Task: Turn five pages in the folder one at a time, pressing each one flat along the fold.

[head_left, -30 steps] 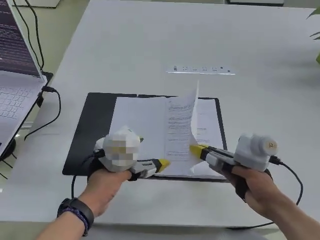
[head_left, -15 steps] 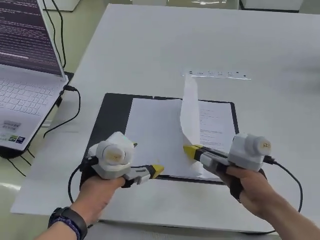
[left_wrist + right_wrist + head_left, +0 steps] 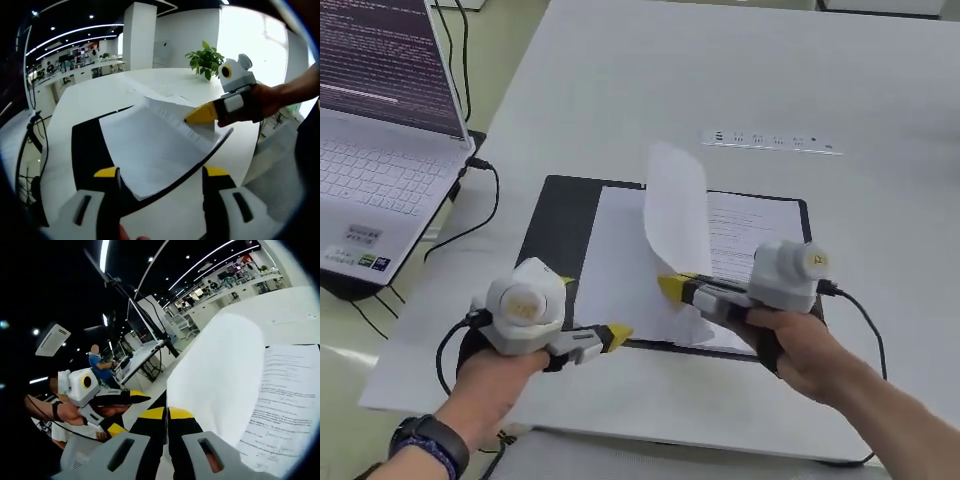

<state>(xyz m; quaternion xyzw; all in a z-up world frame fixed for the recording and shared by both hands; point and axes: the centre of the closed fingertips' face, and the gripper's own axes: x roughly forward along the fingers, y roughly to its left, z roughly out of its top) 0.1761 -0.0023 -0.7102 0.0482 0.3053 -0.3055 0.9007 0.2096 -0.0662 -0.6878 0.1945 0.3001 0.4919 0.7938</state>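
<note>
The left gripper (image 3: 616, 336) is nearest, held low over the table (image 3: 650, 400) just at the near edge of the folder (image 3: 552, 240). Its jaws stand wide apart and hold nothing. In the left gripper view the folder's dark edge and a corner of paper run across the gap between the two yellow tips. From these angles I cannot tell whether a tip rests on the folder.

Just beyond and to the right, the right gripper (image 3: 672, 288) has its jaws pinched together on the bottom edge of a page (image 3: 675, 205). In the right gripper view the yellow tips meet with the paper caught between them. The page stands up from the fold near the middle of the folder. It is bowed, with its blank side toward the person and its top curling over to the left.

The folder lies open and flat on the white table, with bare black cover showing along its left side. A blank sheet (image 3: 615, 260) lies flat on the left half, and a printed sheet (image 3: 748, 232) lies flat on the right half, just behind the right gripper.

To the left, an open laptop (image 3: 380, 170) sits beside the table, its screen lit with lines of text. A cable (image 3: 497, 195) plugged into its side loops down past the table edge. Beyond the folder, a socket strip (image 3: 770, 140) is set into the tabletop. In the left gripper view a potted plant (image 3: 206, 59) stands far off behind the right gripper.
</note>
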